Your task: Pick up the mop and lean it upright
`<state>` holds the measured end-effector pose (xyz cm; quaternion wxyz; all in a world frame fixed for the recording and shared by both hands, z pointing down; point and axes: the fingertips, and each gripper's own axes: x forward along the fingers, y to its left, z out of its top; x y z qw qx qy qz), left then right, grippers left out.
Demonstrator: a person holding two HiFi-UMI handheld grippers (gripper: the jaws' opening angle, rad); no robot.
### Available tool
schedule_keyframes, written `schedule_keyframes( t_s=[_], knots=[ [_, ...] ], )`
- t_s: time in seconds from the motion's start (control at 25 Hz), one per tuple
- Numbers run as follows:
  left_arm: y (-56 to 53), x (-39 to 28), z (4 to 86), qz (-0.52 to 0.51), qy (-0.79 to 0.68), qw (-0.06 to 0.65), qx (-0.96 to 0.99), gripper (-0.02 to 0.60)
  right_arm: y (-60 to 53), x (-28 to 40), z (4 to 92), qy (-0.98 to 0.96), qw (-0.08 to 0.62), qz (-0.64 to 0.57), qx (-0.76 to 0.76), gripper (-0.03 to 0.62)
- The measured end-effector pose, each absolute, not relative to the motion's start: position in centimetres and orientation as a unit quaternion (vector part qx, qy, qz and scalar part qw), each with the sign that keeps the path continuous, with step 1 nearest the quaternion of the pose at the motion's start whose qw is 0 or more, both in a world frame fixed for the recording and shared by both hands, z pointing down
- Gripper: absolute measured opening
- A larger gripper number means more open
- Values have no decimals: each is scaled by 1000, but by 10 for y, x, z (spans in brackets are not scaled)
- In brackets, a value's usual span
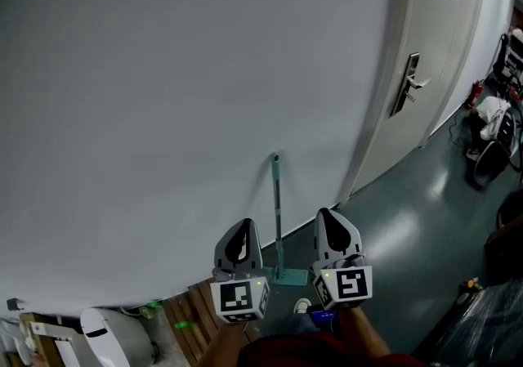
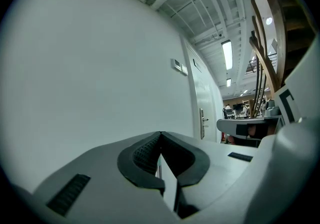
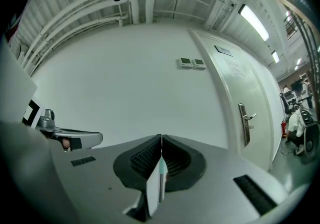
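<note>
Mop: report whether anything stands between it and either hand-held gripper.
Nothing visible does. The mop leans upright against the white wall. In the head view its handle shows in the open gap between the left hand-held gripper and the right hand-held gripper, both shut and empty.

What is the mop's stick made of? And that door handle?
The mop's stick looks like teal plastic or painted metal. It is thin, straight and evenly coloured, and I can't tell which it is. The door handle looks like brushed metal: it is silvery grey with a bright glint.
</note>
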<state>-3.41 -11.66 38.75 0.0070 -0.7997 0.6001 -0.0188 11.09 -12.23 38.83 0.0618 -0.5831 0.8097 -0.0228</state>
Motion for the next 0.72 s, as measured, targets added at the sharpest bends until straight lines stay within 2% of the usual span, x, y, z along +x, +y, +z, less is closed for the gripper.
schedule_keyframes(
  t_s=[0.32,0.72],
  knots=[
    [-164,-21,385,-13,616,7,-787,14,-176,124,385,823,70,-22,-563,18],
    [-205,-40,387,-6,606,5,-795,14,-213,93,383,830,71,-7,-554,18]
  ],
)
